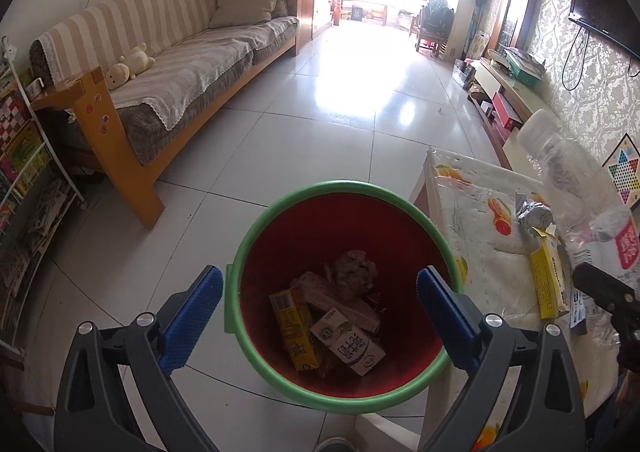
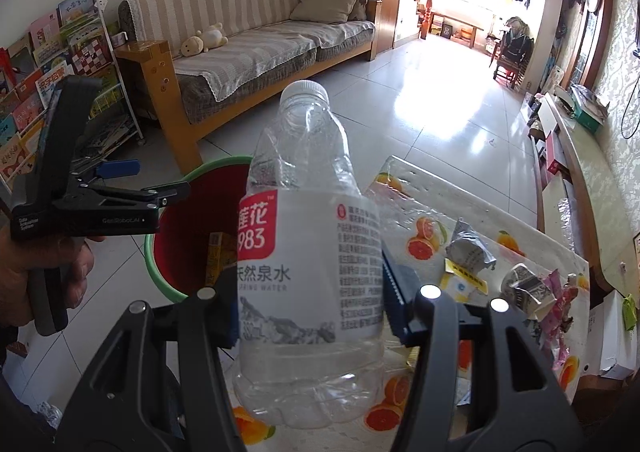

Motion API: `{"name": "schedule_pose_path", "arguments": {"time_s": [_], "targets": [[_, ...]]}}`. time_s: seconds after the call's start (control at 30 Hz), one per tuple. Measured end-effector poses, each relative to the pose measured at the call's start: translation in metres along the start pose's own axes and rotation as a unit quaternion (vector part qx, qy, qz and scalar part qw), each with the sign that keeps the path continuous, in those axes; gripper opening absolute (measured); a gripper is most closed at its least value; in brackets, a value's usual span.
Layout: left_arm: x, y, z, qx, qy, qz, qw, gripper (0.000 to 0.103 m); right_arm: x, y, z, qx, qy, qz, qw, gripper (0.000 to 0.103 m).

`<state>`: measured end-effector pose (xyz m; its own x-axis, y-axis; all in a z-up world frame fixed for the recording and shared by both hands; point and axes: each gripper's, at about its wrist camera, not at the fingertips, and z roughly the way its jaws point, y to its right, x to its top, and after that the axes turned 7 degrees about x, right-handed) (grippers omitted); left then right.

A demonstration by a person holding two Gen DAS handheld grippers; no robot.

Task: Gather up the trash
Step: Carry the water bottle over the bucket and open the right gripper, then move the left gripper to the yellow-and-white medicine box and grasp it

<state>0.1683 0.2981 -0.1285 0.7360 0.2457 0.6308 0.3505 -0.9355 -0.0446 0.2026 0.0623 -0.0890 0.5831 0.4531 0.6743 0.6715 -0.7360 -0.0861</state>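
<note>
A red bin with a green rim (image 1: 256,236) stands on the floor beside the table and holds several cartons and crumpled paper. My left gripper (image 1: 320,316) is open and empty, right above the bin. My right gripper (image 2: 308,300) is shut on an empty clear water bottle (image 2: 308,252), held upright above the table's near left corner; the bottle also shows in the left wrist view (image 1: 572,171). The bin shows left of the bottle (image 2: 176,219). On the table lie a yellow box (image 1: 548,284), crumpled foil wrappers (image 2: 468,248) and pink wrappers (image 2: 556,304).
The table with an orange-print cloth (image 2: 416,191) stands right of the bin. A striped sofa (image 1: 168,51) lines the left wall, a book rack (image 2: 52,63) beside it. A low TV cabinet (image 1: 508,91) runs along the right wall. Shiny tiled floor (image 1: 320,99) stretches ahead.
</note>
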Motion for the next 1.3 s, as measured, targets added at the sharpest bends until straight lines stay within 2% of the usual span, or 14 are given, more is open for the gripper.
{"name": "schedule_pose_path", "arguments": {"time_s": [0.33,0.57,0.6,0.63,0.67,0.77,0.93,1.13,1.3], "targets": [[-0.009,-0.057,-0.051,0.031,0.032,-0.010,0.9990,0.095,0.020,-0.035,0.084,0.041,-0.032,0.017,0.999,0.053],[-0.009,-0.076,-0.065,0.038,0.038,-0.028,0.9982,0.095,0.025,-0.059,0.126,0.039,-0.055,-0.002,0.998,0.054],[-0.010,-0.078,-0.065,0.037,0.038,-0.029,0.9982,0.095,0.026,-0.062,0.130,0.038,-0.056,-0.003,0.998,0.055],[-0.010,-0.078,-0.065,0.036,0.036,-0.030,0.9982,0.095,0.025,-0.064,0.131,0.039,-0.058,-0.003,0.998,0.063],[-0.011,-0.079,-0.065,0.037,0.035,-0.031,0.9982,0.095,0.025,-0.065,0.131,0.038,-0.057,-0.003,0.998,0.072],[-0.012,-0.078,-0.062,0.034,0.032,-0.034,0.9983,0.095,0.027,-0.069,0.126,0.029,-0.046,-0.015,0.998,0.084],[-0.011,-0.060,-0.066,0.020,0.037,-0.027,0.9988,0.095,0.030,-0.065,0.099,0.018,-0.022,-0.015,0.999,0.096],[-0.016,-0.013,-0.078,-0.011,0.038,-0.004,0.9992,0.095,0.019,-0.042,0.045,0.002,-0.008,0.002,1.000,0.098],[-0.026,0.044,-0.088,-0.047,0.035,0.036,0.9976,0.095,-0.011,-0.009,-0.007,-0.021,0.011,0.021,0.999,0.098]]}}
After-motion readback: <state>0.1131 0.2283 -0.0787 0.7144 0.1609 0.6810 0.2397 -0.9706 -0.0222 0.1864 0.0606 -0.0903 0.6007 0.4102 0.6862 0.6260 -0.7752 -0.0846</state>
